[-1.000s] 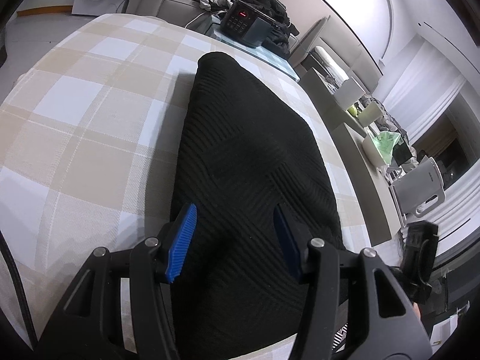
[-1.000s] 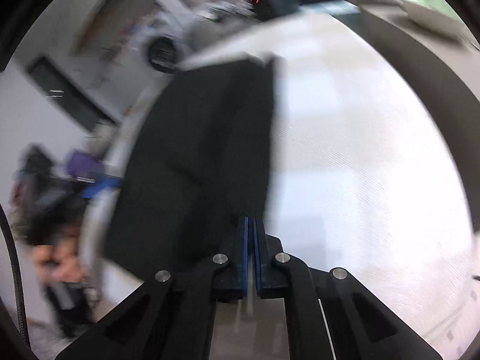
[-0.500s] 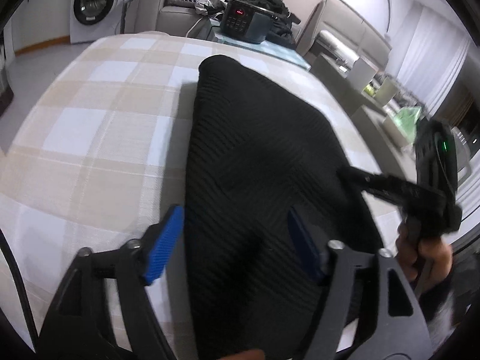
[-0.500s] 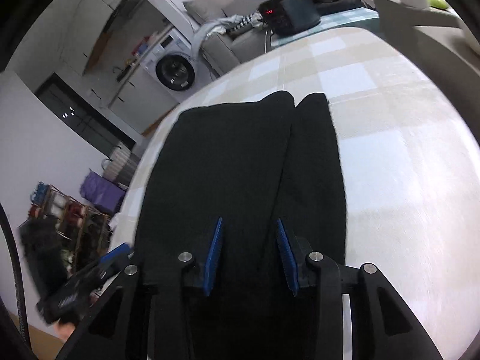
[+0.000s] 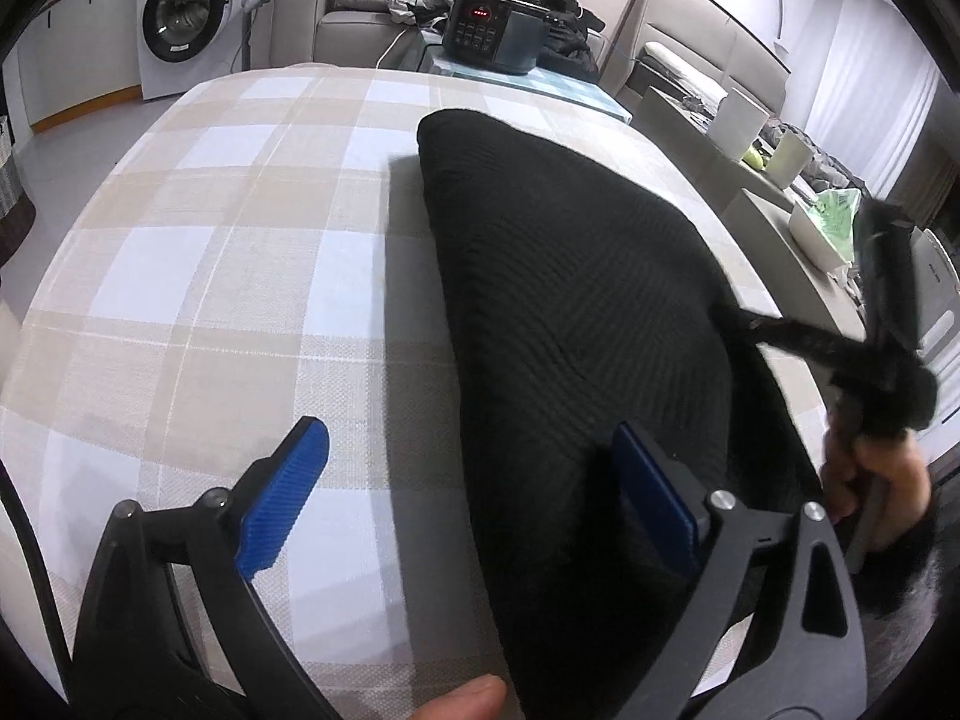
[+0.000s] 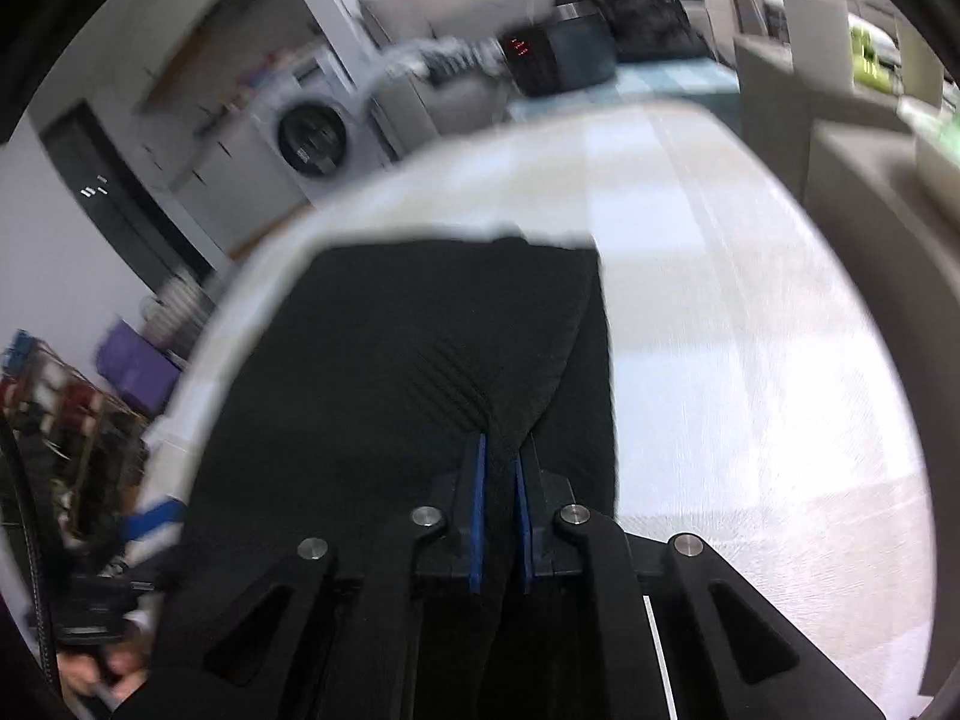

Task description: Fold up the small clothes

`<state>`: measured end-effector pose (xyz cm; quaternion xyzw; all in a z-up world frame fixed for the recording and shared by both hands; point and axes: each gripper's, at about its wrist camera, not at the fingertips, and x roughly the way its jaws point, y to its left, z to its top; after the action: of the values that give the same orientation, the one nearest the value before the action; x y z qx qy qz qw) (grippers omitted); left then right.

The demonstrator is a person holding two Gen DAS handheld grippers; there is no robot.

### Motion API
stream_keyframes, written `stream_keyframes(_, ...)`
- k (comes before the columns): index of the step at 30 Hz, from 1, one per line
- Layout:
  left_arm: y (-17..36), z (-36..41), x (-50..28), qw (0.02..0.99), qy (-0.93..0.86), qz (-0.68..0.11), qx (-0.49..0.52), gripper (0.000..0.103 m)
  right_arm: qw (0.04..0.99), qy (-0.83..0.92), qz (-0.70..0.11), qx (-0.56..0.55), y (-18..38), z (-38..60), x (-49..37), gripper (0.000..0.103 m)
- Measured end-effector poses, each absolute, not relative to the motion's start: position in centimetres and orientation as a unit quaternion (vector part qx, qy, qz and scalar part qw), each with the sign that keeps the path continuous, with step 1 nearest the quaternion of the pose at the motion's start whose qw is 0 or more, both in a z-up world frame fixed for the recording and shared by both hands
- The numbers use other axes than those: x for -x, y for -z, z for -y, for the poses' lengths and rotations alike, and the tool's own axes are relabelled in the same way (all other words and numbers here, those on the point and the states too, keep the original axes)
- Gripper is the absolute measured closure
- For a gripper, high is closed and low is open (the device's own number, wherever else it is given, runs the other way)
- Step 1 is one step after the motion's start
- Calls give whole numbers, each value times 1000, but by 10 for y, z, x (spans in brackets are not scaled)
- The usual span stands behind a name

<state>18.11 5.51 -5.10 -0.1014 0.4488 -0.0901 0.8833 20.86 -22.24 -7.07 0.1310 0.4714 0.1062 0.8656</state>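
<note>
Big plaid cloth (image 5: 240, 252) in beige and white covering the whole table, top to bottom of both views. On it, toward the right side in the left wrist view, a black knit garment (image 5: 576, 324) lying flat as a long folded strip, far end rounded and pointing at the room behind, near end running down past the frame edge. In the right wrist view the same garment (image 6: 384, 348) fills the middle, with a raised pleat gathered up near the camera.

Behind the table: washer (image 5: 180, 18) at the far left, grey sofa (image 5: 336, 30) with laundry dumped on it, dark cooker (image 5: 492, 39) with a red display on a small side table. Counter off to the right with white tubs and a green bag, kind of small to make out.

Left gripper (image 5: 474, 492) spread wide, jaws just been opening, one blue pad over bare plaid, the other over the garment's near edge, nothing pinched. Hovering just above the cloth, can't tell about actual contact. Fingertip peeking in at the bottom edge.

Right gripper (image 6: 499, 483) nearly together and clamped on that raised pleat of the garment, jaws just been closing, fabric bunched up between the blue pads. Also visible in the left wrist view at the garment's right edge, blurry, with a hand (image 5: 870, 480) wrapped around its handle. Right wrist view pretty smeared overall.
</note>
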Motion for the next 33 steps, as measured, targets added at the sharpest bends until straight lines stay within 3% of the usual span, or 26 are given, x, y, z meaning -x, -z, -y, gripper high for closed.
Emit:
stream_keyframes(6,53,-60,-177,881,88,-451,110,9,865,-119,-459,-167,59,244,-176,72)
stream_keyframes(14,55,-57,-164,873,108,-462,116,9,814,-201,-485,-250,62,259,-80,69)
stream_keyframes(23,56,-46,-131,870,122,-470,82,9,819,-210,-500,-191,68,210,-69,70)
stream_keyframes(26,63,-50,-128,864,119,-481,90,9,830,-207,-490,-164,62,206,-68,99)
stream_keyframes(30,63,-55,-123,864,113,-482,92,9,863,-213,-429,-163,25,210,-56,99)
stream_keyframes(33,61,-56,-120,865,112,-481,88,9,863,-168,-449,-157,40,221,-50,99)
